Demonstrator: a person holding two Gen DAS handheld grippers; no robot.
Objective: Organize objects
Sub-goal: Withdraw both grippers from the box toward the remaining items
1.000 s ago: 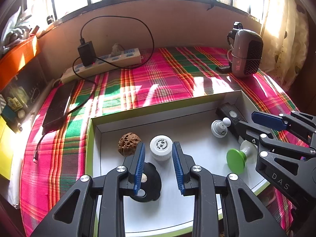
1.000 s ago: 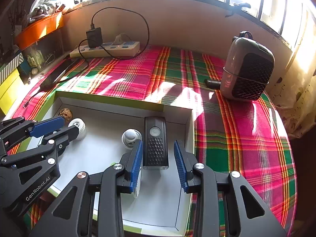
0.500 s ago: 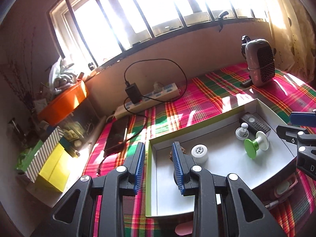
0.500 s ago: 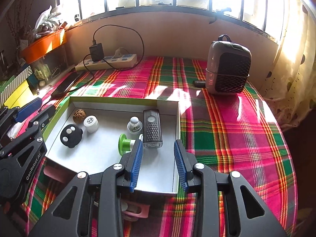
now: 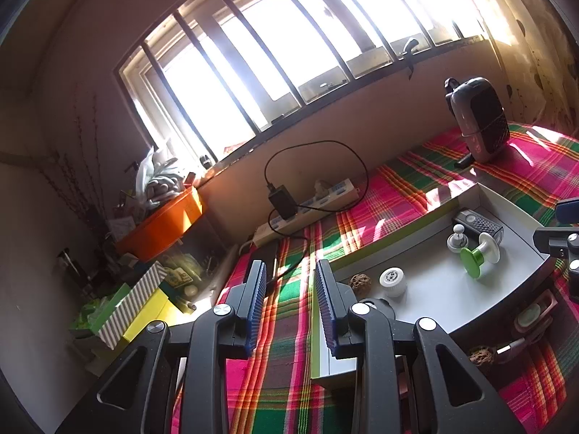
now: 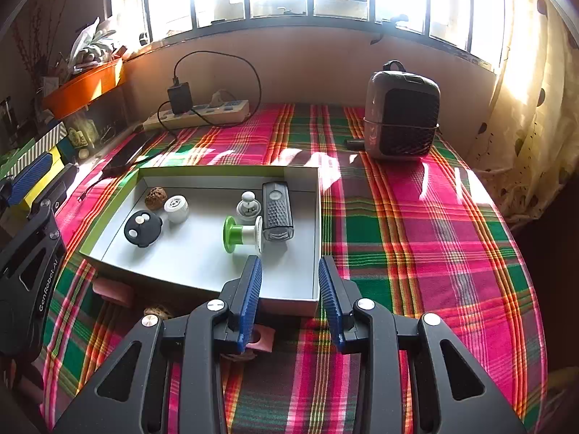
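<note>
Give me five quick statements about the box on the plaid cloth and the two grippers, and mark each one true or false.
1. The black round piece lies inside the white box. True.
2. The green-capped spool stands upright on the cloth outside the box. False: it lies on its side inside the box, against the grey grater-like gadget.
3. The right gripper holds the walnut. False: nothing is between its fingers, and the walnut sits in the box beside the white cap.
4. The left gripper is empty. True.
5. The power strip lies in the box. False: it lies on the table by the wall.
</note>
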